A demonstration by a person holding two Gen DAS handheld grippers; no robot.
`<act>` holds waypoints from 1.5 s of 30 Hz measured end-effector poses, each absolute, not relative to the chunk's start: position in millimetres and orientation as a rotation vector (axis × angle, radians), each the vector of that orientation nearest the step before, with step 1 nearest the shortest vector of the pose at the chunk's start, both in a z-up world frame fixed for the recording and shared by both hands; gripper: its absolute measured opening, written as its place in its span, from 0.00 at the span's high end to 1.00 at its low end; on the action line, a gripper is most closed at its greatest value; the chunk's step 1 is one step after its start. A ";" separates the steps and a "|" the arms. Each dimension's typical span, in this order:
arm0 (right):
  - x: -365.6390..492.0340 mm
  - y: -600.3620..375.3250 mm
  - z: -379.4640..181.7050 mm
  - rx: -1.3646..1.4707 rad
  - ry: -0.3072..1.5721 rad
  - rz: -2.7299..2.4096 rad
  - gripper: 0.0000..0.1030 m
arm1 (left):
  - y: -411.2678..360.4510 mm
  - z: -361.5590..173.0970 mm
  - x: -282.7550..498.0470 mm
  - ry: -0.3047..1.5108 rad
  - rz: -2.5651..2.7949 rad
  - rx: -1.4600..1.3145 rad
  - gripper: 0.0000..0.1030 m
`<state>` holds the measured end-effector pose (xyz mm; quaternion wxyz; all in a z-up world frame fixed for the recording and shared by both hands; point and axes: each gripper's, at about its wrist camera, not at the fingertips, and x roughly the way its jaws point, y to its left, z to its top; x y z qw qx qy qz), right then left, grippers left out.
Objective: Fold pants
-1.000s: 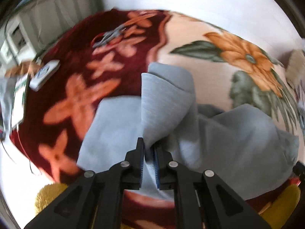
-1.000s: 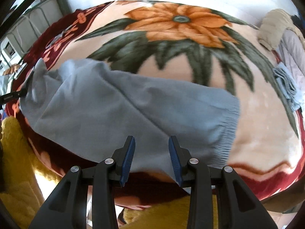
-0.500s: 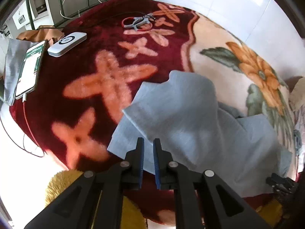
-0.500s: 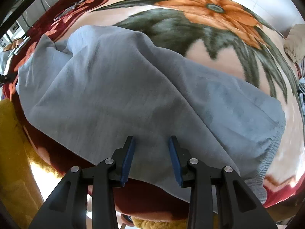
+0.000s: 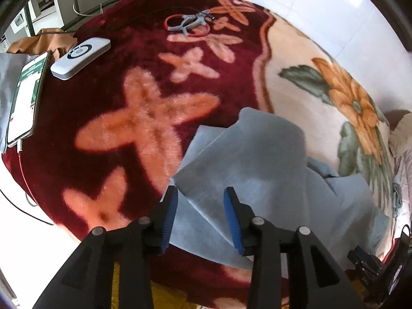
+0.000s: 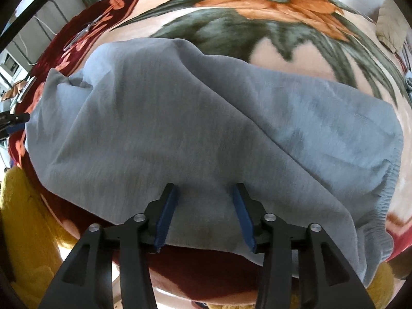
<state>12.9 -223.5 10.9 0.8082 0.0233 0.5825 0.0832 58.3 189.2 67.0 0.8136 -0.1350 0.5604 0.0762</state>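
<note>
Grey-blue pants (image 5: pixel 257 170) lie on a flowered blanket (image 5: pixel 144 118), one leg end folded over the other near the bed's front edge. My left gripper (image 5: pixel 200 200) is open and empty, just above the folded leg end. In the right wrist view the pants (image 6: pixel 206 118) spread wide, with the elastic waistband (image 6: pixel 383 195) at the right. My right gripper (image 6: pixel 204 195) is open and empty, over the near hem of the pants. The left gripper's tip shows at the far left edge of the right wrist view (image 6: pixel 14 123).
A phone (image 5: pixel 24 97) on a cable, a white remote-like device (image 5: pixel 79 58) and a red and grey tool (image 5: pixel 189 23) lie on the dark red part of the blanket. Yellow fabric (image 6: pixel 28 221) hangs below the bed edge. Folded clothes (image 6: pixel 391 25) sit at the far right.
My left gripper let go of the pant leg, which dropped flat onto the other leg, and its jaws opened wide. My right gripper stayed open and moved closer over the pants.
</note>
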 end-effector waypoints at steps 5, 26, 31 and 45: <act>13.9 -215.5 5.1 0.037 1.237 0.174 0.43 | 195.2 54.5 61.1 1.192 0.162 -0.332 0.61; 13.6 -214.0 8.5 0.020 1.226 0.190 0.34 | 203.7 76.2 23.1 1.070 0.190 -0.286 0.97; 33.8 -216.5 43.0 0.074 1.190 0.271 0.38 | 215.6 53.5 5.3 1.129 0.195 -0.339 0.97; 144.9 -137.6 51.2 -0.205 1.208 0.429 0.38 | 213.6 40.6 1.7 1.139 0.165 -0.330 0.97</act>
